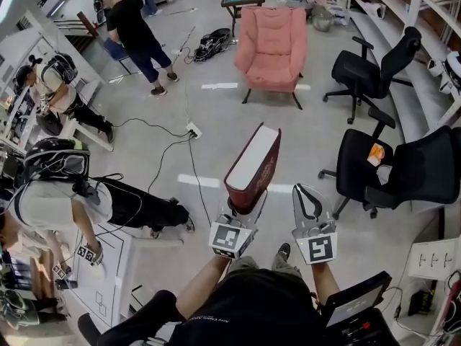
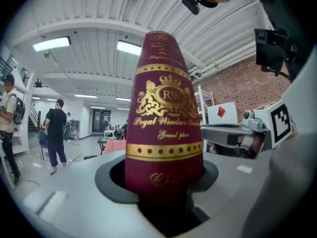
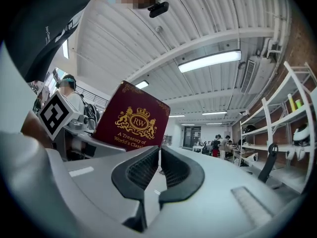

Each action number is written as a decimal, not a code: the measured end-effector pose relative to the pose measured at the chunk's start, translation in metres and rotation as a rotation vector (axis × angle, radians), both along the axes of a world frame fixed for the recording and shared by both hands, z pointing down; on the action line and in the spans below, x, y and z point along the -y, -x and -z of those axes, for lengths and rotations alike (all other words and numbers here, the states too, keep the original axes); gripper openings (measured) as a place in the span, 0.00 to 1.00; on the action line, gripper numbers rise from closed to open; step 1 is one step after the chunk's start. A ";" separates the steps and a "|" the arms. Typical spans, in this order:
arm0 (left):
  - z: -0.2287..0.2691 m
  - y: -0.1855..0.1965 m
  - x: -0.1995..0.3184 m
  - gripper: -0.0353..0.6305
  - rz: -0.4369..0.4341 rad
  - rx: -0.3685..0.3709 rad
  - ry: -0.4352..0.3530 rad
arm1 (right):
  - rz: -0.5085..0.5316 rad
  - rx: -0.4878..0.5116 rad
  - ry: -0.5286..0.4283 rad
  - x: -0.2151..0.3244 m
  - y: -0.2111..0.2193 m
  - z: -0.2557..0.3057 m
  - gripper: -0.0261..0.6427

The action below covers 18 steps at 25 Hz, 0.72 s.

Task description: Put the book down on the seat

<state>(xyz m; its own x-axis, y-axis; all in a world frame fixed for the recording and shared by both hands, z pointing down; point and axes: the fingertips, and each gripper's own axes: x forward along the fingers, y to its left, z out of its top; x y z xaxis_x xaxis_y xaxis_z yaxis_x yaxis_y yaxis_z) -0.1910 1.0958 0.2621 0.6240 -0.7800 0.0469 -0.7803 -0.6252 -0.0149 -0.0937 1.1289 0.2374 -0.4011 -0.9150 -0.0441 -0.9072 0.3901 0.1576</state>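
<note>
A thick dark red book [image 1: 252,166] with gold print stands upright in my left gripper [image 1: 243,202], which is shut on its lower end. In the left gripper view the book's spine [image 2: 162,128] fills the middle, clamped between the jaws of the left gripper [image 2: 163,195]. My right gripper [image 1: 308,202] hovers just right of the book, shut and with nothing in it. Its two pads meet in the right gripper view [image 3: 159,158], and the book's cover [image 3: 132,124] shows at the left. A pink armchair [image 1: 272,45] stands ahead across the floor, its seat bare.
Two black office chairs [image 1: 371,67] [image 1: 403,171] stand to the right, the nearer with an orange item on its seat. A cable and power strip [image 1: 193,130] lie on the floor ahead. People [image 1: 137,34] work at the left. Shelving [image 1: 403,6] lines the right.
</note>
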 end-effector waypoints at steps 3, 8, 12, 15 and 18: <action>-0.005 -0.014 0.011 0.36 0.011 0.013 0.015 | 0.000 0.010 0.016 0.016 -0.018 -0.005 0.08; -0.014 -0.017 0.038 0.36 0.031 0.020 0.043 | -0.007 0.013 0.033 0.044 -0.034 -0.012 0.08; -0.021 -0.008 0.072 0.36 0.028 0.005 0.056 | -0.027 -0.003 0.056 0.075 -0.030 -0.018 0.08; -0.019 -0.006 0.105 0.36 0.008 -0.016 0.053 | -0.037 -0.034 0.054 0.104 -0.024 -0.013 0.09; -0.017 0.000 0.141 0.36 -0.006 -0.025 0.038 | -0.043 -0.040 0.055 0.137 -0.015 -0.010 0.09</action>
